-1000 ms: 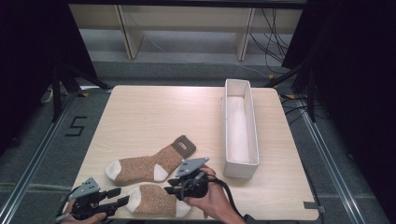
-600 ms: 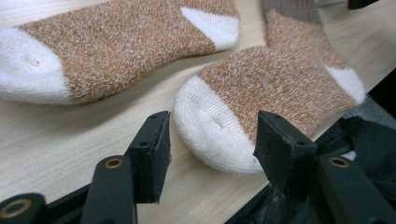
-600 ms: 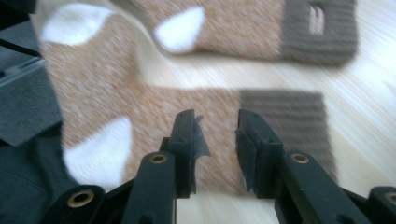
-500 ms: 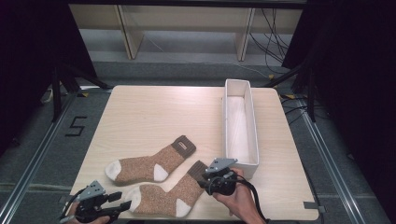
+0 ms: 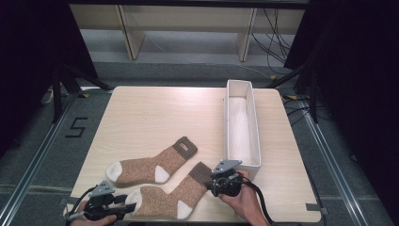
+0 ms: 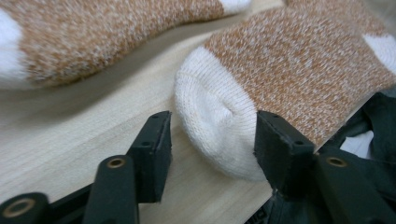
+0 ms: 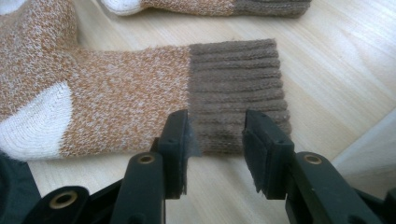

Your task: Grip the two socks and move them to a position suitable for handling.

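Two brown-orange socks with white toes and heels lie on the wooden table (image 5: 155, 117). The far sock (image 5: 150, 165) lies flat, seen too in the left gripper view (image 6: 93, 37) and the right gripper view (image 7: 210, 7). The near sock (image 5: 164, 197) runs from its white toe (image 6: 210, 112) at the left to its dark brown cuff (image 7: 236, 88) at the right. My left gripper (image 5: 128, 206) is open with the toe between its jaws (image 6: 210, 144). My right gripper (image 5: 212, 184) is open, its jaws astride the cuff's near edge (image 7: 215, 140).
A long white bin (image 5: 242, 127) stands lengthwise on the right side of the table, its near end just beyond my right gripper. The table's front edge runs close under both hands. Dark floor and shelving legs surround the table.
My right gripper has moved right from the middle of the near sock to its cuff, which now lies uncovered. The left gripper has barely shifted at the toe.
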Demonstrator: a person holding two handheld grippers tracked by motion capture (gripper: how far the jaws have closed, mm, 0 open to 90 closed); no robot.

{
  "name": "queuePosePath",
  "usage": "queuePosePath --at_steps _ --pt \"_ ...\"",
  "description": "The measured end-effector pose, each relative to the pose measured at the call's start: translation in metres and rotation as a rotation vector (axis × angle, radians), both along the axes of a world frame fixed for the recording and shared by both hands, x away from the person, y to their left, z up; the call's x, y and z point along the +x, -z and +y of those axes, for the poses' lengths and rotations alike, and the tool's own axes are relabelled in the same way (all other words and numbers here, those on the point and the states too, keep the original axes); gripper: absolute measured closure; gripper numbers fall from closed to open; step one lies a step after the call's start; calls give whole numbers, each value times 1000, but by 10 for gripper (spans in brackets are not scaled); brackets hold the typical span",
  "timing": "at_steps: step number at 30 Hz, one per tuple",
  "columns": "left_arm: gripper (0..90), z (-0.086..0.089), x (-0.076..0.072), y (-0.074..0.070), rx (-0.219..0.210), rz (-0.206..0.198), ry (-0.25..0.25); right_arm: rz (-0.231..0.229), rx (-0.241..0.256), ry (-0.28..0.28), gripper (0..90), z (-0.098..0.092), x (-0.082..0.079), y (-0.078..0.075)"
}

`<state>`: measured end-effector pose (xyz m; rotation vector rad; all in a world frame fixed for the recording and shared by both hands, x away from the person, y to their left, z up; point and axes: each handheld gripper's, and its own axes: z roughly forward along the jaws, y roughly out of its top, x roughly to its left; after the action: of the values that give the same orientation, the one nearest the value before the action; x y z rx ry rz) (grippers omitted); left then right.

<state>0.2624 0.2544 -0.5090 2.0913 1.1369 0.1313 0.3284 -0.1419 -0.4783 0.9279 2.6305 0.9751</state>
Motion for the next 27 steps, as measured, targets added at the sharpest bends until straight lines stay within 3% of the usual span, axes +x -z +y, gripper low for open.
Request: queuePosePath --at_steps 1,2,3,4,6,9,14,18,21,24,25,26,27 --pt "562 -2 1 3 -44 -8 -11 1 -1 -5 611 0 0 0" --pt "613 -2 1 3 -44 -8 -11 9 -1 -1 610 1 -1 1" --pt "688 0 2 1 -9 -16 21 9 -1 -3 610 1 -1 1" --pt "743 -2 1 2 -29 -30 14 7 -1 -4 611 1 0 1" --pt "793 2 2 -3 33 -73 37 5 -2 3 611 0 0 1" --pt "800 11 -1 -6 59 -91 17 12 7 15 611 -2 1 -1" --pt "800 17 -3 -9 55 -122 -22 -6 5 19 588 0 2 3" --pt "800 19 -3 -9 64 -127 -13 -16 -16 31 558 3 3 4" --pt "799 21 -4 -8 59 -118 -14 6 -40 37 524 5 7 7" --pt "799 20 -6 -7 55 -123 -23 77 -42 74 511 11 8 14" --pt "799 21 -6 -8 61 -121 -9 72 -47 63 529 10 9 17" --pt "800 21 -6 -8 61 -121 -9 110 -9 71 563 11 10 18" --pt "800 20 -7 -8 63 -123 -9 110 -9 71 563 11 10 18"
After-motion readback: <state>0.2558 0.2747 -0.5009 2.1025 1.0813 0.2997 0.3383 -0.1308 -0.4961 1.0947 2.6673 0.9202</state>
